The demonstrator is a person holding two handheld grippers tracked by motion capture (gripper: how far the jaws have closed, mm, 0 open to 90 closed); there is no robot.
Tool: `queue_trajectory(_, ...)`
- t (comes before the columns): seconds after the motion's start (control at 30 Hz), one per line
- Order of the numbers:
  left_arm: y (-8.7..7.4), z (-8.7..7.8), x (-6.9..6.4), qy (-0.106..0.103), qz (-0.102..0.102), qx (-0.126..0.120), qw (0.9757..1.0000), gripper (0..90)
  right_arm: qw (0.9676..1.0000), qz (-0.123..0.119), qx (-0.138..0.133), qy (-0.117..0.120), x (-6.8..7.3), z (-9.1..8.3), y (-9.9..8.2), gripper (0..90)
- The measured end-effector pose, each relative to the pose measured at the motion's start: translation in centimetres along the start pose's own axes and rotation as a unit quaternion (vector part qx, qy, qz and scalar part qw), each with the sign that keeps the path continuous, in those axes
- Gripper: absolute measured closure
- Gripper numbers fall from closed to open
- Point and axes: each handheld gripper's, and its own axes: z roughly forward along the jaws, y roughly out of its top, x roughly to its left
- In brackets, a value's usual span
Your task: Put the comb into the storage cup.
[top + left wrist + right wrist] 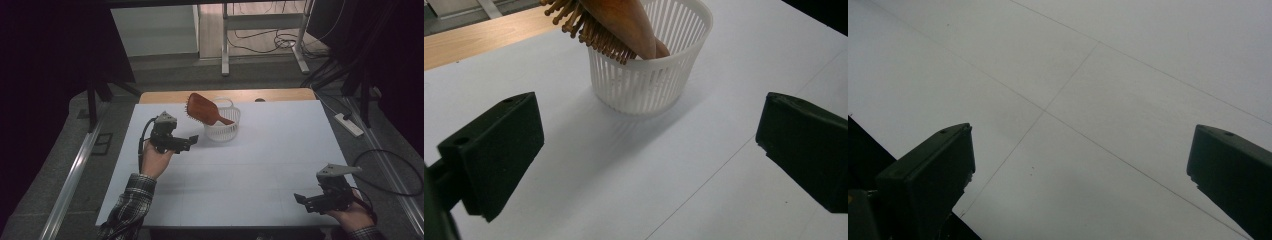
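1. The left gripper [192, 139] is held above the table's left half, its 2 black jaws spread wide with nothing between them. It points toward a basket just beyond its tips.
2. In the left gripper view, this gripper [649, 155] shows 1 jaw at each side of the picture, with bare white tabletop between them.
3. The left hand [156, 159] grips it from below; a plaid sleeve [125, 205] covers the forearm.
4. The basket [222, 126] is white, round and slatted, standing upright on the table near the far edge. Seen from the left gripper, the basket [651, 75] sits ahead of the jaws, apart from them.
5. A brush [204, 109] with a reddish wooden back stands in the basket, handle down, its head leaning out over the rim to the left. In the left gripper view, the brush [624, 22] shows its bristles facing down and left.
6. The right gripper [302, 199] is held near the table's front right corner, well apart from the basket. Its jaws are also wide and hold nothing.
7. In the right gripper view, this gripper [1080, 170] looks down on bare tabletop.
8. The table [260, 165] has a white top with a wooden strip along its far edge.
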Motion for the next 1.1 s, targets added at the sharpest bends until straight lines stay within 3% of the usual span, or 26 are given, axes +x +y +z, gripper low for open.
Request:
queue_trajectory(0.57, -0.5, -1.1, -0.4, -0.004, 0.004, -0.012, 0.9999, 0.1, 1.0, 0.001, -0.002, -0.002, 0.0, -0.1, 0.0, 0.0)
queue_trajectory(1.1, -1.6, -1.9, -0.3, -0.001, 0.0, -0.001, 1.0, 0.0, 1.0, 0.006, -0.005, -0.004, -0.1, -0.1, -0.1, 0.0)
